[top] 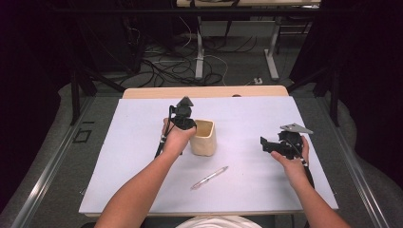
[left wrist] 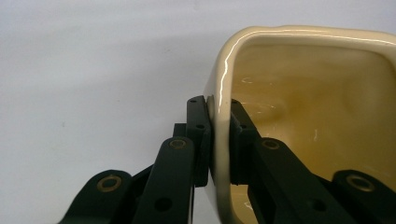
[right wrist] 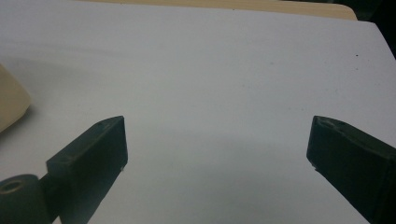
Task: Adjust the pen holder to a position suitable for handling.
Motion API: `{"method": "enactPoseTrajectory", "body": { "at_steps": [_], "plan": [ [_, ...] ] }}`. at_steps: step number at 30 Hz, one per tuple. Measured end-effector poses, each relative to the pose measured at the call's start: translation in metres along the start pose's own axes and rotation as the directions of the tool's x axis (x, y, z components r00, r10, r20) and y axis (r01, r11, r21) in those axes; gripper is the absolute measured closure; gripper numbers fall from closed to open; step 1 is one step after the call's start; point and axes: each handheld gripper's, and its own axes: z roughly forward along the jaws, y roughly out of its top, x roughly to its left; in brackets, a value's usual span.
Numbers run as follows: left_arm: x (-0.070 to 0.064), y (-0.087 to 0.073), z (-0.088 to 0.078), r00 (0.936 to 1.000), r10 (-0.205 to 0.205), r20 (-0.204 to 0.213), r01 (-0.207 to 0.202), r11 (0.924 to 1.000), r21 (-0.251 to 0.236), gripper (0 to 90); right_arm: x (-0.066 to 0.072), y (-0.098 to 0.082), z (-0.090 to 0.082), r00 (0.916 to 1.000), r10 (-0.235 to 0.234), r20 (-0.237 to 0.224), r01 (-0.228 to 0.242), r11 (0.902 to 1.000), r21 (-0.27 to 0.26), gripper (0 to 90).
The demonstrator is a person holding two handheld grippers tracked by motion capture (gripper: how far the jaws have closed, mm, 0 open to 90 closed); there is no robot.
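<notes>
A cream square cup (top: pixel 204 137) stands upright near the middle of the white table top (top: pixel 142 123). My left gripper (top: pixel 190 124) is shut on the cup's left wall. In the left gripper view one jaw is outside and one inside the cup (left wrist: pixel 299 84), pinching its rim at my left gripper (left wrist: pixel 220 140). A clear pen (top: pixel 209 177) lies on the table in front of the cup. My right gripper (top: pixel 264 144) is held low at the right, jaws pointing left toward the cup. In the right gripper view my right gripper (right wrist: pixel 217 149) is open over bare table, with the cup's edge (right wrist: pixel 10 100) at far left.
The white sheet covers a wooden table whose far edge (top: pixel 204 91) shows behind it. Beyond it are table legs and cables on the floor (top: pixel 190 66). A metal rail (top: pixel 52 166) runs along the left side.
</notes>
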Motion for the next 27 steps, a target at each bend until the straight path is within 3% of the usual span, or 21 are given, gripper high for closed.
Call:
{"method": "enactPoseTrajectory", "body": {
  "at_steps": [5,7,8,10,12,21,27],
  "plan": [
    [-0.0004,-0.0026,-0.0004,1.0,-0.004,-0.003,0.004,1.0,0.0,82.8,0.0002,-0.0002,0.0004,1.0,-0.004,-0.003,0.004,1.0,0.003,4.6],
    [-0.0013,-0.004,0.0002,0.9997,-0.016,0.018,0.016,0.9999,-0.006,80.1,0.0003,0.0,-0.0001,1.0,-0.006,-0.002,0.006,1.0,0.003,4.6],
    [-0.0018,-0.005,0.0002,0.9986,-0.009,0.051,0.009,1.0,0.004,78.3,0.0003,0.0001,0.0,1.0,-0.009,-0.003,0.009,1.0,0.002,4.6],
    [-0.003,-0.0058,0.0002,0.9985,0.003,0.055,-0.004,1.0,0.009,76.2,0.0003,0.0001,0.0,1.0,-0.008,-0.004,0.008,1.0,0.003,4.6],
    [-0.0069,-0.0081,0.0002,0.9993,0.026,0.026,-0.026,0.9996,-0.011,77.3,0.0004,0.0002,0.0001,0.9999,-0.009,-0.006,0.009,1.0,-0.001,4.6],
    [-0.0048,-0.0088,0.0008,0.9987,0.025,0.045,-0.024,0.9995,-0.022,76.5,0.0002,0.0001,0.0002,0.9999,-0.011,-0.003,0.011,0.9999,0.003,4.6],
    [0.0011,-0.0086,-0.0016,0.9951,0.024,0.096,-0.02,0.999,-0.041,73.9,0.0005,-0.0001,0.0008,0.9999,-0.01,-0.007,0.01,0.9999,0.003,4.6]
  ]
}}
